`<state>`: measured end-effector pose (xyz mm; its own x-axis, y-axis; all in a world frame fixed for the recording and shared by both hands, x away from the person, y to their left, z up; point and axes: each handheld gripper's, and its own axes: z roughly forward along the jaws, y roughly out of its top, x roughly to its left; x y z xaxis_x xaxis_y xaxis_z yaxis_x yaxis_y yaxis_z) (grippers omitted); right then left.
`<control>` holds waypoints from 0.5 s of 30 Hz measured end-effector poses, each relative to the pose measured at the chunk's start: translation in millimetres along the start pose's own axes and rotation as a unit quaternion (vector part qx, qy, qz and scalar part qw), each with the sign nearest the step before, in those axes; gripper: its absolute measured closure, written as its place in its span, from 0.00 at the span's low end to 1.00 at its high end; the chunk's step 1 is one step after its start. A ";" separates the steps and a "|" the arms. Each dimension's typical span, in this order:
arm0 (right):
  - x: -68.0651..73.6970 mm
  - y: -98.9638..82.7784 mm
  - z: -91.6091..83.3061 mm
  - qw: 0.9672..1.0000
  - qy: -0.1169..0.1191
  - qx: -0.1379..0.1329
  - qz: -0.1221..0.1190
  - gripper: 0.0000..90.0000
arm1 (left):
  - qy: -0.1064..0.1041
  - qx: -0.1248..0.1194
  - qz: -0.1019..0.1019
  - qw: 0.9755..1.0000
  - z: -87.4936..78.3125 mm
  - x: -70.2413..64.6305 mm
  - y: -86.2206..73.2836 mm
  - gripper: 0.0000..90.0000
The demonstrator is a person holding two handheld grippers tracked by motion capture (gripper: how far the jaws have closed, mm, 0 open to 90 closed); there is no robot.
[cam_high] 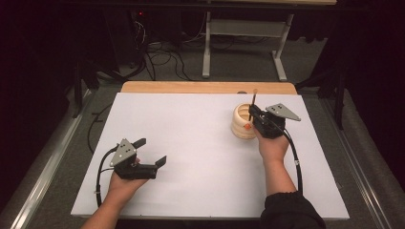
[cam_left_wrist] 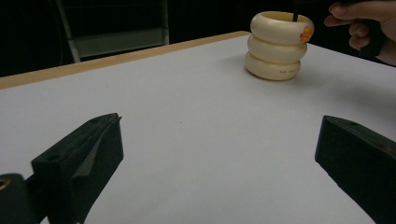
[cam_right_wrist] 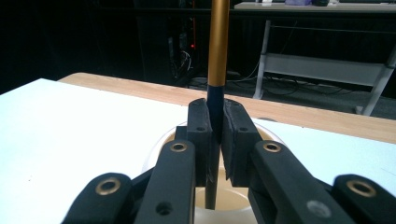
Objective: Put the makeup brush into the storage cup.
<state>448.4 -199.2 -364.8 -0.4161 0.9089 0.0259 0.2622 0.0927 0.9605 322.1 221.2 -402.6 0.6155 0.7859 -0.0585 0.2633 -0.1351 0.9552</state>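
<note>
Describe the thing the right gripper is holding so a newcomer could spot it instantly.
Start at the white table, then its far right, where a cream ribbed holder stands. The right gripper is shut on a thin upright stick above the holder's mouth. Its black lower half and gold upper half set it apart.

Slim stick with black lower shaft and gold upper part (cam_right_wrist: 218, 56), held upright, lower end down inside cream holder of three stacked rings (cam_high: 240, 125), standing right of centre on the white tabletop.
</note>
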 end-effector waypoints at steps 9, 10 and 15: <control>-2.3 -2.5 2.1 1.000 0.001 0.008 0.001 0.85 | 0.001 -0.002 -0.001 1.000 -0.3 0.0 0.1 0.02; -1.9 -2.0 1.9 1.000 0.000 0.006 0.003 0.81 | 0.000 -0.001 -0.001 1.000 -0.2 -0.1 0.1 0.02; -2.8 0.0 0.1 1.000 -0.001 0.002 0.002 0.75 | -0.001 -0.001 0.001 1.000 0.0 -0.2 0.2 0.02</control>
<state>449.6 -201.8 -365.0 -0.4136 0.9100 0.0300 0.2676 0.0900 0.9593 322.0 221.0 -402.4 0.6174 0.7845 -0.0575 0.2612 -0.1355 0.9557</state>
